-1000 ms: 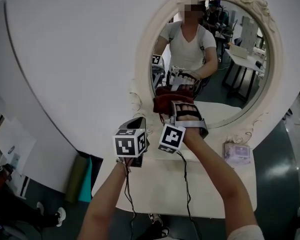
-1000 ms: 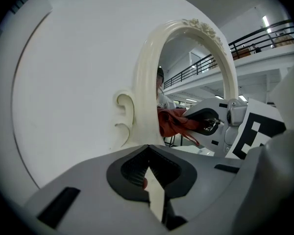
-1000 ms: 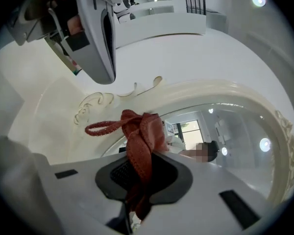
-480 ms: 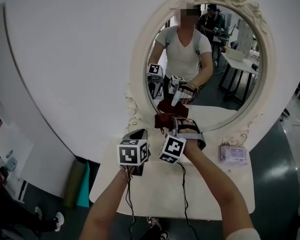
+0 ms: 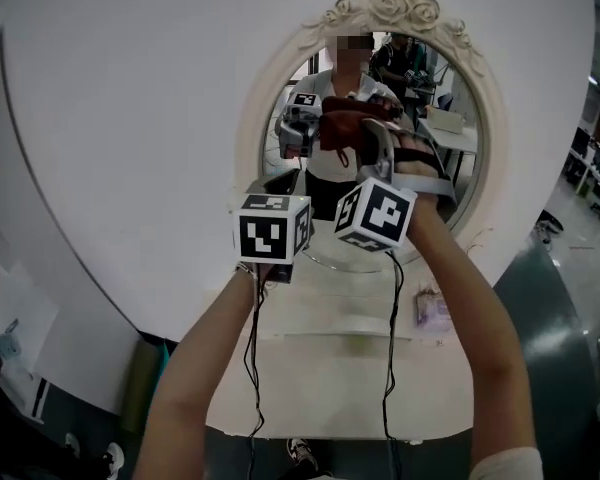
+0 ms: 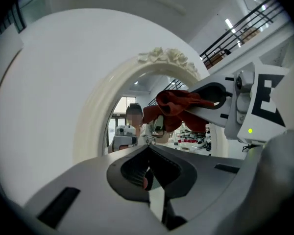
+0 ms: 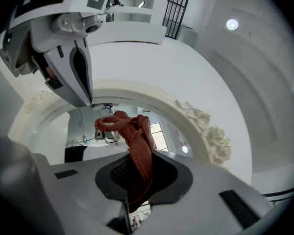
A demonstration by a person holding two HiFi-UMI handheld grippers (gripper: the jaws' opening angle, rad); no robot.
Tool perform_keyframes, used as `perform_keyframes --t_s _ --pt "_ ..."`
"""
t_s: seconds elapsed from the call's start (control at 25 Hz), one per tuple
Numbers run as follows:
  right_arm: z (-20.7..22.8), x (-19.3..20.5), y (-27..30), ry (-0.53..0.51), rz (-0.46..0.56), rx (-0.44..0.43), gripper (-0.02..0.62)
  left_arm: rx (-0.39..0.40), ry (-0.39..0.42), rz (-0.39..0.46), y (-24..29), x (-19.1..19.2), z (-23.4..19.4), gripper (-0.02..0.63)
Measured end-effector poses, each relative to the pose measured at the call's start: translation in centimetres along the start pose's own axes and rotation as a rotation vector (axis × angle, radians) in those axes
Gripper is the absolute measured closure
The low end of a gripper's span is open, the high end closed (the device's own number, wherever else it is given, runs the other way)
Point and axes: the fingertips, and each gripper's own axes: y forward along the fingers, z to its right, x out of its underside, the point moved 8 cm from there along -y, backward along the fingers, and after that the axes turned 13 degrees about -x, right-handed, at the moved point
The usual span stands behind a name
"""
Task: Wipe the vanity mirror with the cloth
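up high, right gripper (image 5: pixel 368 134) holds cloth (image 7: pixel 139 145) at mirror (image 5: pixel 253 126); left gripper (image 6: pixel 149 174) jaws together.

Left tongs (image 6: pixel 148 150), right tongs (image 7: pixel 137 154) raised, closed

bright, even indoor light; the white wall (image 5: pixel 120 108) in the head view is almost washed out and shadows are faint. both gripper views are strong fisheye, black at the corners, with straight lines bowed. ceiling lamps (image 7: pixel 232 24) burn as small hot spots in the right gripper view. the near bodies of the left gripper (image 6: pixel 149 153) and right gripper (image 7: pixel 139 160) are soft, while the vanity mirror (image 7: pixel 210 136) frame is fairly sharp.
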Motion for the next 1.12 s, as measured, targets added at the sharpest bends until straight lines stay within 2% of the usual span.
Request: perform_keyframes --t_s 0.12,0.24,0.32,0.44,0.6,0.8,1.12 --pt "6.1 0.6 -0.3 -0.024 -0.034 0.102 0.537 0.03 0.029 0.101 0.6 -6.5 1.7 0.6" --pt "9.4 1.2 -0.2 -0.052 -0.065 0.146 0.537 0.06 -0.054 0.153 0.9 -11.6 2.5 0.6" --pt "10.5 1.4 0.0 -0.074 -0.079 0.166 0.537 0.043 -0.077 0.169 1.3 -13.6 2.6 0.6" --pt "11.0 1.6 0.2 -0.093 -0.088 0.179 0.537 0.022 -0.056 0.184 1.7 -14.7 2.8 0.6" --pt "11.2 1.7 0.6 -0.109 -0.094 0.183 0.537 0.05 -0.076 0.177 2.3 -14.5 3.3 0.6" --pt "10.3 2.0 1.0 -0.116 -0.091 0.163 0.537 0.061 -0.078 0.132 3.5 -12.0 3.2 0.6" --pt "3.4 3.4 1.7 -0.054 -0.083 0.044 0.537 0.061 -0.057 0.062 4.1 -5.6 3.3 0.6"
